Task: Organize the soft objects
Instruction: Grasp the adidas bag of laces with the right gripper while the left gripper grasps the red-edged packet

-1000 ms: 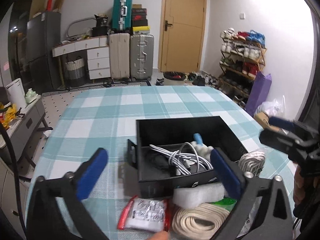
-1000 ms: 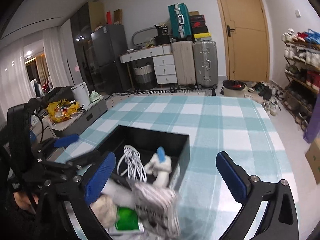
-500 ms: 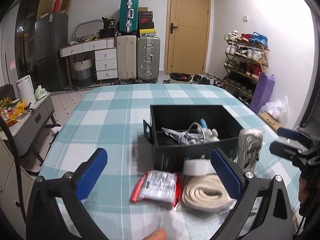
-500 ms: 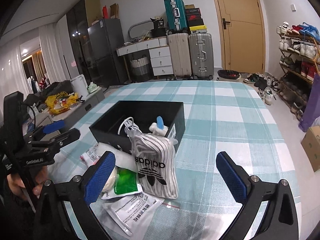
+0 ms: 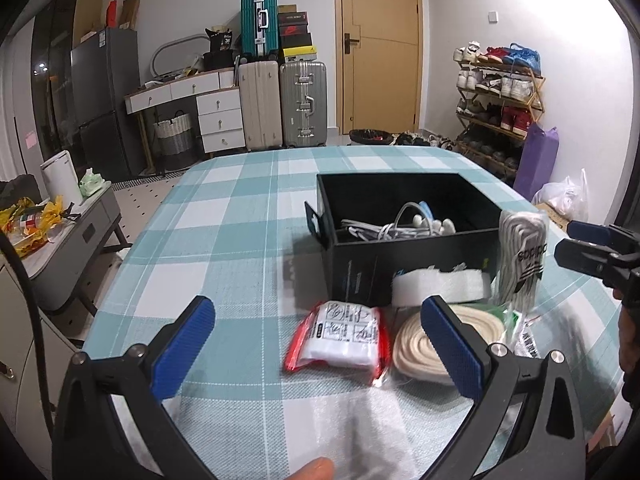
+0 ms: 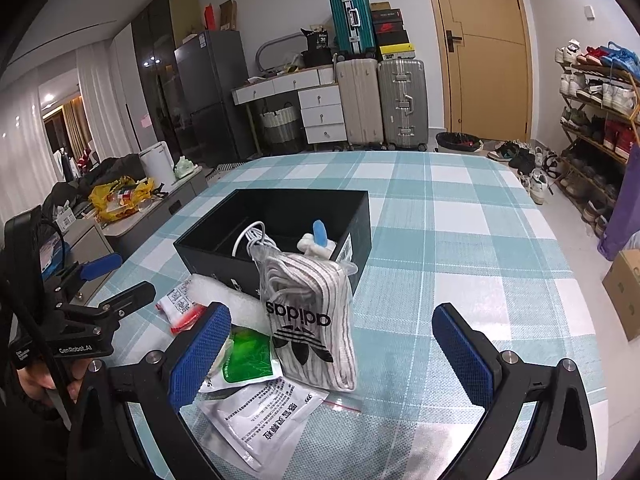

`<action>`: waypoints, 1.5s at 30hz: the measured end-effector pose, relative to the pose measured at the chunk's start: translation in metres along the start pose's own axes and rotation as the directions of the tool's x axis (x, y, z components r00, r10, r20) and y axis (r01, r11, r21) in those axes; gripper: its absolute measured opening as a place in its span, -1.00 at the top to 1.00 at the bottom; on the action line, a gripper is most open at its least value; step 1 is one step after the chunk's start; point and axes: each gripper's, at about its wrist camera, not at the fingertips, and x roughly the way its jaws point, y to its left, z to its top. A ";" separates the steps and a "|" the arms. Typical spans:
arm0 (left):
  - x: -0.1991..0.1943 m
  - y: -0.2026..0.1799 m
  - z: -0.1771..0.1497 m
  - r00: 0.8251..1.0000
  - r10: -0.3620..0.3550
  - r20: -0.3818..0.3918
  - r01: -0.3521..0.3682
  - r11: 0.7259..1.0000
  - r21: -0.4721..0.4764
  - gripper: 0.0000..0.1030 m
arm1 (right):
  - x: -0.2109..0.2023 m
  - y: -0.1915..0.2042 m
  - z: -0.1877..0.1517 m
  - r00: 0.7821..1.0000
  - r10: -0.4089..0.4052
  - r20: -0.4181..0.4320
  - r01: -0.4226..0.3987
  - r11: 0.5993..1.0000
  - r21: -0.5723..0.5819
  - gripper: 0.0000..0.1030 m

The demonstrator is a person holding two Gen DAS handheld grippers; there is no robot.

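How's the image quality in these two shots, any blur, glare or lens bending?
Left wrist view: strong fisheye bending, dark vignette corners, blown-out glare on the right wall, and a smeared translucent patch low between the left gripper fingers. Right wrist view: same bending, but the adidas bag and black box look sharp.

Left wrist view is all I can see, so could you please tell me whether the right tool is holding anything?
Observer: No. The right tool is open and grips nothing; the adidas pack stands free just ahead of it.
Operator: Thank you. Is anything lying in front of that pack?
Observer: Yes, a flat white pouch with printed text lies there, nearer the tool.
Operator: And the green packet?
Observer: The green packet lies flat at the foot of the pack, on that tool's left side.
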 end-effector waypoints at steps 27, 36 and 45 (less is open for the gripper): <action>0.036 0.001 -0.007 0.985 -0.042 -0.170 0.042 0.999 0.000 -0.99 | 0.013 -0.004 -0.005 0.999 0.004 -0.036 -0.003 1.000 0.018 -0.99; 0.045 0.003 -0.009 0.975 -0.055 -0.217 0.054 0.999 -0.009 -0.99 | 0.028 -0.003 -0.010 0.997 -0.009 -0.082 0.012 0.999 0.038 -0.99; 0.051 0.005 -0.010 0.967 -0.059 -0.249 0.056 0.998 -0.018 -0.99 | 0.047 -0.003 -0.012 0.993 -0.007 -0.117 0.015 0.997 0.071 -0.94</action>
